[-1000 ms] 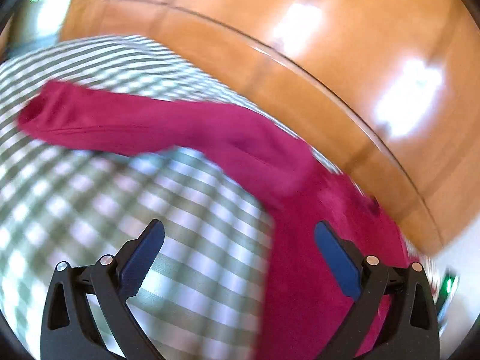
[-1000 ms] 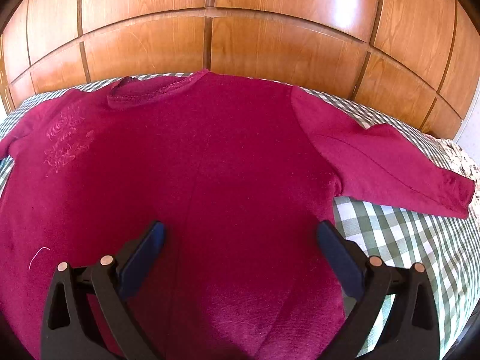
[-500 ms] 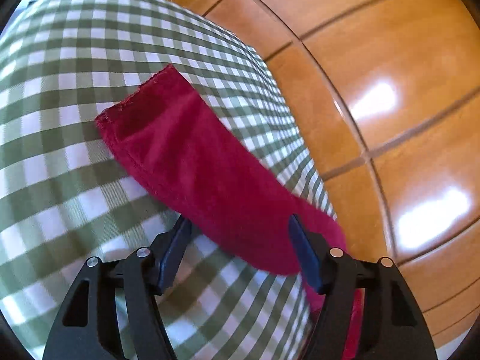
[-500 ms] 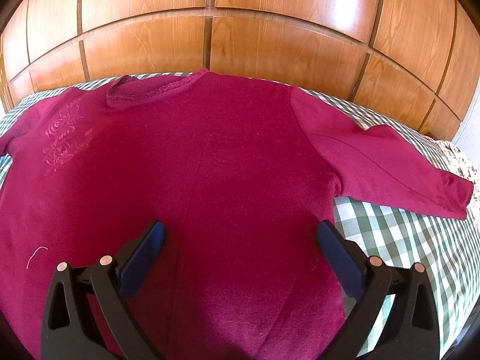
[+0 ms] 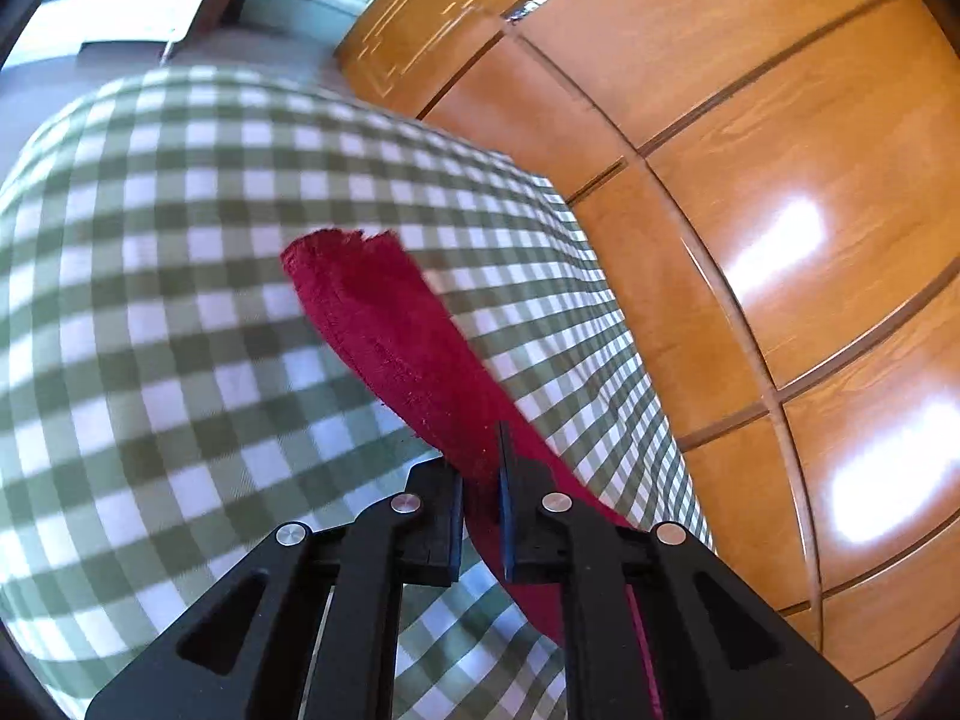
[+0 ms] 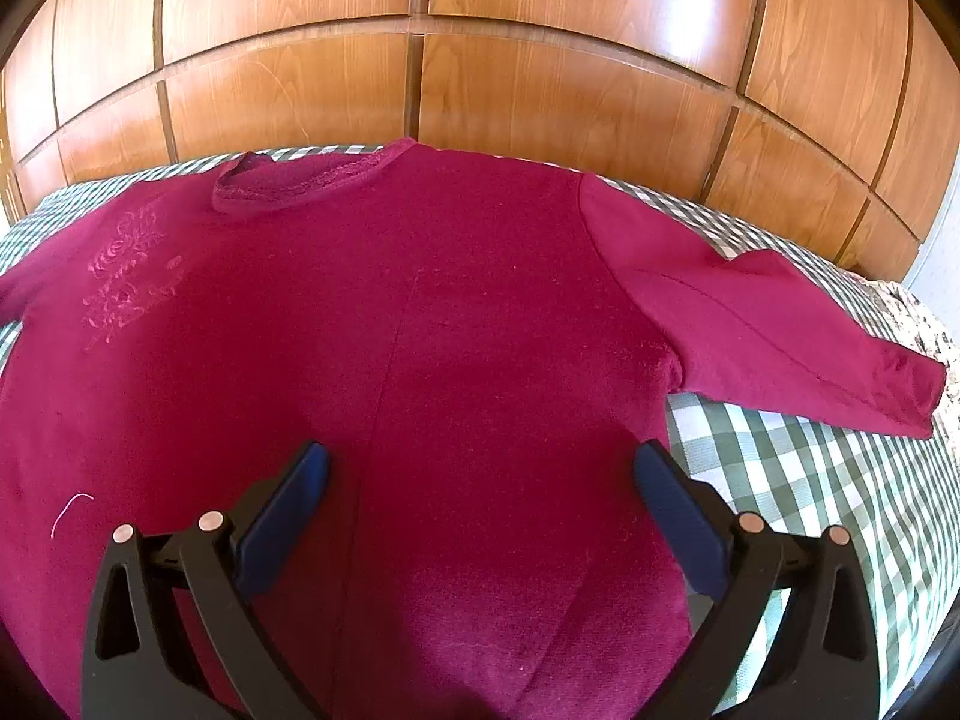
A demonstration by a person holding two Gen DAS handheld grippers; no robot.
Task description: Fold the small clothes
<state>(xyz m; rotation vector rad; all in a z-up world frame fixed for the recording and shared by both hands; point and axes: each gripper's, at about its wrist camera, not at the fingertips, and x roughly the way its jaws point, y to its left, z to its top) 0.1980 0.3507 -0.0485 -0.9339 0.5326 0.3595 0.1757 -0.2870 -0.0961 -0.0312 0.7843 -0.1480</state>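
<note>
Now fold left sleeve (image 5: 384, 324) inward — left gripper (image 5: 480, 510) pinching it at frame centre, right gripper (image 6: 480, 516) spread over sweater (image 6: 420, 330) — keeping cloth taut, flat.

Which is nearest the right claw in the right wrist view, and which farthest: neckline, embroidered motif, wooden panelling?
1. Embroidered motif, on the sweater's chest, left of the right claw.
2. Neckline, at the sweater's top edge, beyond the motif.
3. Wooden panelling, upright behind the bed.
</note>
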